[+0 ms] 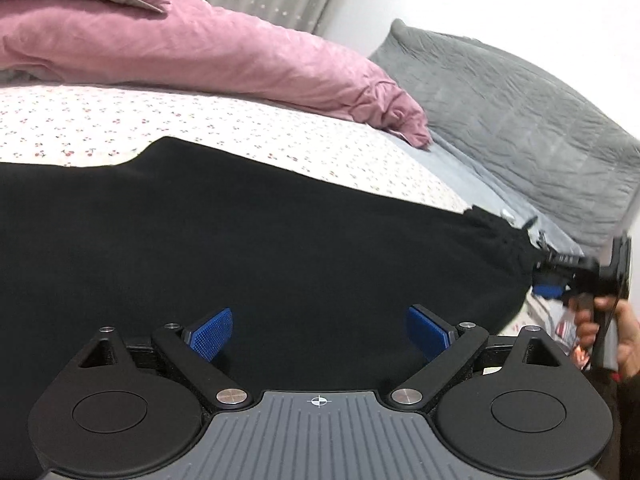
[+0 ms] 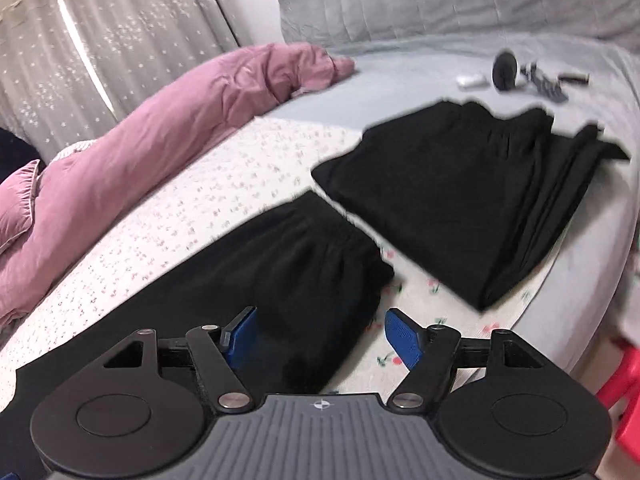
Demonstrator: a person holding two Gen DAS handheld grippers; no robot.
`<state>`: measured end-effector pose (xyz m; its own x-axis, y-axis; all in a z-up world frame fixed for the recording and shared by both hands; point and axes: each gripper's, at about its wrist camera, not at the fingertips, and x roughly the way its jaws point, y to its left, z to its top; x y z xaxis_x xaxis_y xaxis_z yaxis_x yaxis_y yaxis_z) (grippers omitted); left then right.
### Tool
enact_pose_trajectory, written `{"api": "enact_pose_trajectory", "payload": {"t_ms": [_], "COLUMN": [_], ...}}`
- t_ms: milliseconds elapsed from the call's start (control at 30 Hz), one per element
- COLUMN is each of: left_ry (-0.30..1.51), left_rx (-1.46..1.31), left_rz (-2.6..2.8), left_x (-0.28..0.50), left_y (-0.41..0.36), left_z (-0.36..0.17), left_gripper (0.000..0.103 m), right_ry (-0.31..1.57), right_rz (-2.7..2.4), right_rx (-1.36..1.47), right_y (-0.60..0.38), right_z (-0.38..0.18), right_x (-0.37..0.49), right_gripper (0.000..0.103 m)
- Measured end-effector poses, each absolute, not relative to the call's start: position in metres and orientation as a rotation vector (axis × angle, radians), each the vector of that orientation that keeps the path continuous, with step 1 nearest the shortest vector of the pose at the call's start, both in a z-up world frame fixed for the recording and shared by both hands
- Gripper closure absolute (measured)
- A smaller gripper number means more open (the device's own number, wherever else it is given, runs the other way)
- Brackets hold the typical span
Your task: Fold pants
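Note:
Black pants [image 1: 240, 240] lie spread on the floral bed sheet [image 1: 160, 120]. My left gripper [image 1: 319, 332] is open, its blue pads just above the black cloth. In the left wrist view my right gripper [image 1: 550, 280] sits at the pants' gathered waistband at the right edge. In the right wrist view the right gripper [image 2: 320, 340] is open over the waistband end of the pants [image 2: 280, 280]; its left pad overlaps the cloth, its right pad is over the sheet [image 2: 200, 184].
A stack of folded black garments [image 2: 460, 200] lies to the right. A pink duvet [image 2: 160, 120] and grey quilt [image 1: 500, 100] border the bed. Small black and white items [image 2: 508, 70] lie on the grey sheet. A red thing [image 2: 624, 396] stands beside the bed.

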<state>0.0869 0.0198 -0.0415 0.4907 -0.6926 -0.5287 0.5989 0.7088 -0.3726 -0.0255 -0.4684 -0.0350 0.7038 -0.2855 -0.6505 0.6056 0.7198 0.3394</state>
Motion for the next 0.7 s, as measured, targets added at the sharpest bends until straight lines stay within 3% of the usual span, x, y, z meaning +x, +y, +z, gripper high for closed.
{"api": "enact_pose_trajectory", "payload": {"t_ms": [233, 433, 500, 567, 700], "left_ry": [0.729, 0.742, 0.751, 0.757, 0.756], "left_rx": [-0.222, -0.248, -0.261, -0.270, -0.294], "left_rz": [-0.761, -0.739, -0.730, -0.723, -0.721], "left_x": [0.102, 0.111, 0.113, 0.115, 0.119], "left_y": [0.013, 0.007, 0.005, 0.004, 0.003], "left_z": [-0.042, -0.044, -0.044, -0.044, -0.045], "left_gripper": [0.008, 0.008, 0.008, 0.008, 0.008], "right_ry": [0.589, 0.578, 0.563, 0.545, 0.513], "right_rz": [-0.565, -0.540, -0.523, -0.522, -0.535], "right_rx": [0.731, 0.769, 0.810, 0.816, 0.641], "right_y": [-0.480, -0.482, -0.481, -0.478, -0.456], "right_z": [-0.052, -0.058, -0.058, -0.056, -0.037], "right_x": [-0.026, -0.016, -0.020, -0.022, -0.016], "right_gripper": [0.039, 0.066, 0.086, 0.092, 0.093]}}
